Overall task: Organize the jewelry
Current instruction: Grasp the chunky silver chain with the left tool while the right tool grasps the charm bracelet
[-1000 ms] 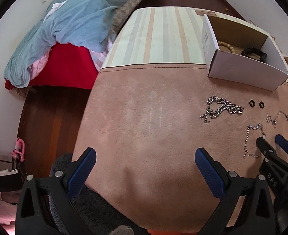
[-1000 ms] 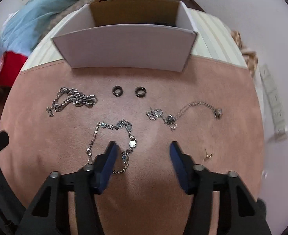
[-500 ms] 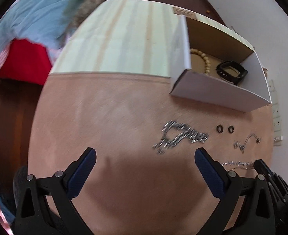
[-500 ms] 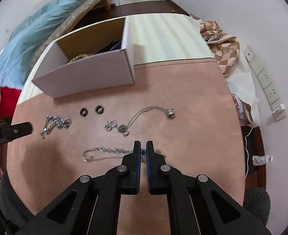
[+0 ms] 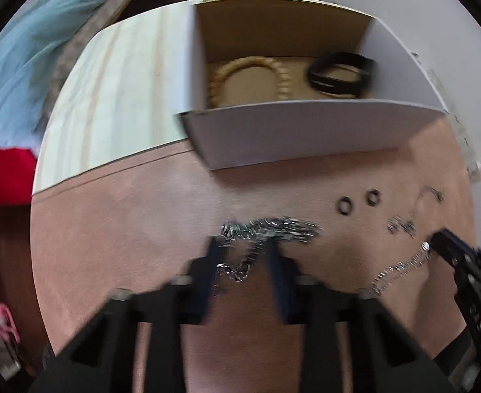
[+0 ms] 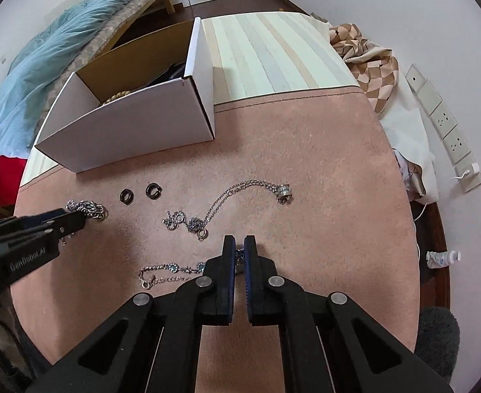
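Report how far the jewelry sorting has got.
Done: a beaded bracelet and a black band lie in the box. In hand: right gripper shut on the blue-stone bracelet; left gripper has just been closing around the chunky chain. Left on the cloth: two black rings and a pendant necklace.

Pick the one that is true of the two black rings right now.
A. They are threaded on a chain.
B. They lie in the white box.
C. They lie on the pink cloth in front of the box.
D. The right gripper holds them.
C: the black rings lie side by side on the pink cloth, in front of the box, free of both grippers and every chain.
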